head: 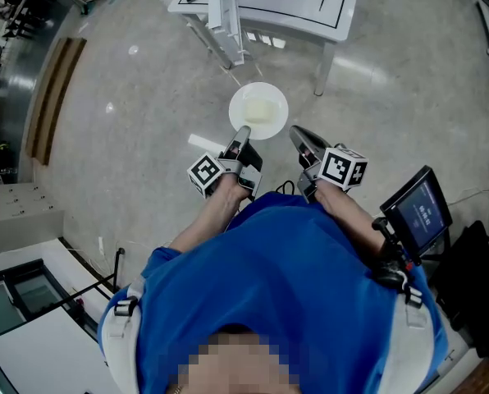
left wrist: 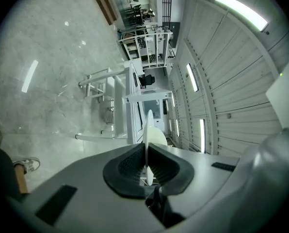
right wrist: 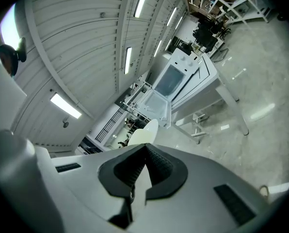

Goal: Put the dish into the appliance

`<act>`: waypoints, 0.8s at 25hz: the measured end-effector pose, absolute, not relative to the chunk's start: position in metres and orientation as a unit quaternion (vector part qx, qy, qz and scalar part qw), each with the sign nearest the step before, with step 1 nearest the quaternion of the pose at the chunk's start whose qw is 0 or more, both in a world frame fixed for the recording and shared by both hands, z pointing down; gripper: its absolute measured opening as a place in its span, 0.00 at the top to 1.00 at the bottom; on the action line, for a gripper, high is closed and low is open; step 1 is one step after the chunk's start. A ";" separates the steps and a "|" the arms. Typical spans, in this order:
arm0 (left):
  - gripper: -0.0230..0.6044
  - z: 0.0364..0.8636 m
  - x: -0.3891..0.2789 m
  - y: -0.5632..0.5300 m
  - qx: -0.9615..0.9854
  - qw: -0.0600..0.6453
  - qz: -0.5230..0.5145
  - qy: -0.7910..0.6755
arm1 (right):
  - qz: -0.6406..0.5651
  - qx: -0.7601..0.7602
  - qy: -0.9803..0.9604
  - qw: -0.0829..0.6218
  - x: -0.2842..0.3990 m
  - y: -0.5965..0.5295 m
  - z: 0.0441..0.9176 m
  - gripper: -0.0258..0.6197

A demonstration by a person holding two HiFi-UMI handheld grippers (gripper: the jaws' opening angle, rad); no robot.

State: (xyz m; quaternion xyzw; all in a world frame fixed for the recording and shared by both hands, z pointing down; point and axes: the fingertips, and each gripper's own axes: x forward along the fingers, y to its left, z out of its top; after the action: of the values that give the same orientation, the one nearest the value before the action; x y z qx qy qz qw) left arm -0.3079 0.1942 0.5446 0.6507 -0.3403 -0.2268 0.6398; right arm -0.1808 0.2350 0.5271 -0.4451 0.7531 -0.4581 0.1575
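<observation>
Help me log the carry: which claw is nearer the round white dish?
Left. The left claw is clamped on the near rim of the round white dish; the right claw, shut and empty, sits beside that rim.

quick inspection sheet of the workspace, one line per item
surface: grey polished floor; no worktop under the grippers
job's things: white dish held above the floor; white appliance on a table ahead
clutter: nothing seen
grippers: left gripper shut on the dish's rim; right gripper shut, empty, beside the dish
cables: thin cable on the floor, right
surroundings: screen at the person's right; wooden strip on the floor
</observation>
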 end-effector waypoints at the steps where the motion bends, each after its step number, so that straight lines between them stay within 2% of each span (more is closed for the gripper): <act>1: 0.94 0.545 -0.296 0.189 0.650 0.640 -0.226 -0.341 | -0.459 -0.444 0.752 0.159 -0.169 0.230 0.528 0.96; 20: 0.94 0.540 -0.191 0.148 0.658 0.636 -0.214 -0.342 | -0.465 -0.442 0.745 0.184 -0.070 0.193 0.531 0.96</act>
State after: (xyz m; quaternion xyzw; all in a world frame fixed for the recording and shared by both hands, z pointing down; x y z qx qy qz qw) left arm -0.1908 0.1476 0.5397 0.6584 -0.3418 -0.2139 0.6356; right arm -0.0700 0.1931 0.5314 -0.4419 0.7447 -0.4650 0.1841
